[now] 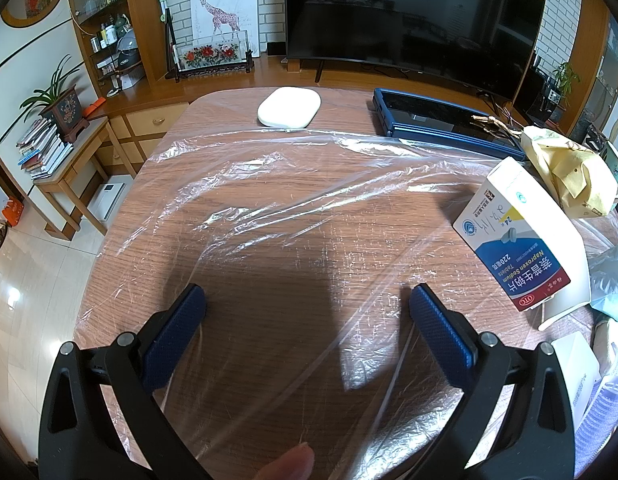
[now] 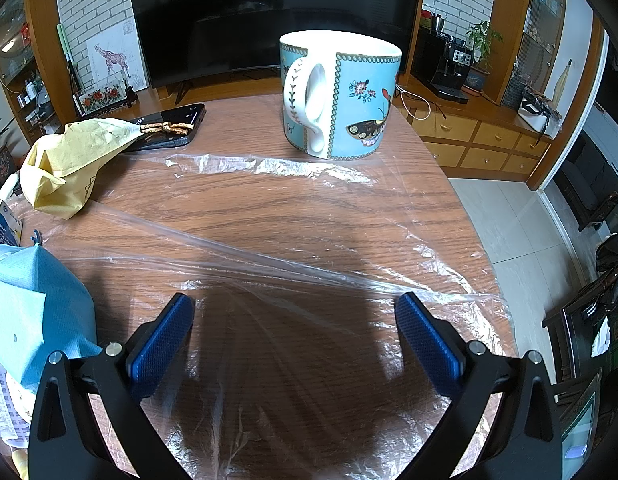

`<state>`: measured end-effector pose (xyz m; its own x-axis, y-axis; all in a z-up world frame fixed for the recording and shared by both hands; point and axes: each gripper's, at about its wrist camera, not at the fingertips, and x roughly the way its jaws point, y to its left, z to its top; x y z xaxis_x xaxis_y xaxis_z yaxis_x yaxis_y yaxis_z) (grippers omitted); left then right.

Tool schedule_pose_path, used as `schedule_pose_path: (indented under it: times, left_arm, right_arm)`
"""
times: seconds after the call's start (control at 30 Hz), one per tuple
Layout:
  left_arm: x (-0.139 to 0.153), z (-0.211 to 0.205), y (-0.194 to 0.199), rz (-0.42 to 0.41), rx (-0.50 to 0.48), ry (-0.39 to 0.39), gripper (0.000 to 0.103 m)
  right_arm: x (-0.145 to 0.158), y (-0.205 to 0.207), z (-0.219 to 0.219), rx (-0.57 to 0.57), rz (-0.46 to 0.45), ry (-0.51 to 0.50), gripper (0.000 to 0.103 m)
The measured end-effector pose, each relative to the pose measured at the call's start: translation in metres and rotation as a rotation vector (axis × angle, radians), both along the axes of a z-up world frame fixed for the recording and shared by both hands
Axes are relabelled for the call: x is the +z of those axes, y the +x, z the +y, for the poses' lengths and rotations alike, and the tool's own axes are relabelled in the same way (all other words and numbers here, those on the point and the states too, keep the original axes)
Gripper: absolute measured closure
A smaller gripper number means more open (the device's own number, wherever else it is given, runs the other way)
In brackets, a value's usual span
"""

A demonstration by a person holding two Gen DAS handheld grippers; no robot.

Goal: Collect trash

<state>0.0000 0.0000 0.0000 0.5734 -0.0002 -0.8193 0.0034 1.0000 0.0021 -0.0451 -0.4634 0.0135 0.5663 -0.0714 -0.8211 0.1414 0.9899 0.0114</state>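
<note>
- Two tools are in my hands: my left tool (image 1: 307, 300) and my right tool (image 2: 295, 308) both hover low in their frames, fingers spread wide apart with nothing between them.
- A clear plastic sheet (image 1: 269, 200) lies crumpled over the wooden worktop (image 1: 237, 112), filling the centre of both views beneath the tools.
- A medicine box (image 1: 517, 240) stands tilted at the right edge of the left view; a crumpled yellow paper (image 2: 69, 160) sits at the upper left of the right view, with a blue tissue (image 2: 33, 300) at lower left.
- A butterfly mug (image 2: 341, 96) stands upright at upper centre, just beyond the sheet's far edge.
</note>
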Motion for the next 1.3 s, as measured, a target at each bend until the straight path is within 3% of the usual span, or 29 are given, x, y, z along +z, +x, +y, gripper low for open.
schedule_pose_path:
  times: [1.17, 1.23, 1.3]
  left_arm:
    - [0.001, 0.002, 0.000, 0.020, -0.009, 0.002, 0.002]
    - [0.006, 0.007, -0.002, 0.030, 0.009, 0.000, 0.002]
    - [0.027, 0.011, -0.012, -0.012, 0.012, 0.004, 0.002]
  right_arm:
    - [0.000, -0.003, -0.002, 0.038, 0.019, 0.003, 0.004]
    - [0.003, -0.015, -0.010, 0.040, 0.037, -0.003, 0.004]
    - [0.013, -0.030, -0.010, 0.077, 0.014, -0.036, 0.004]
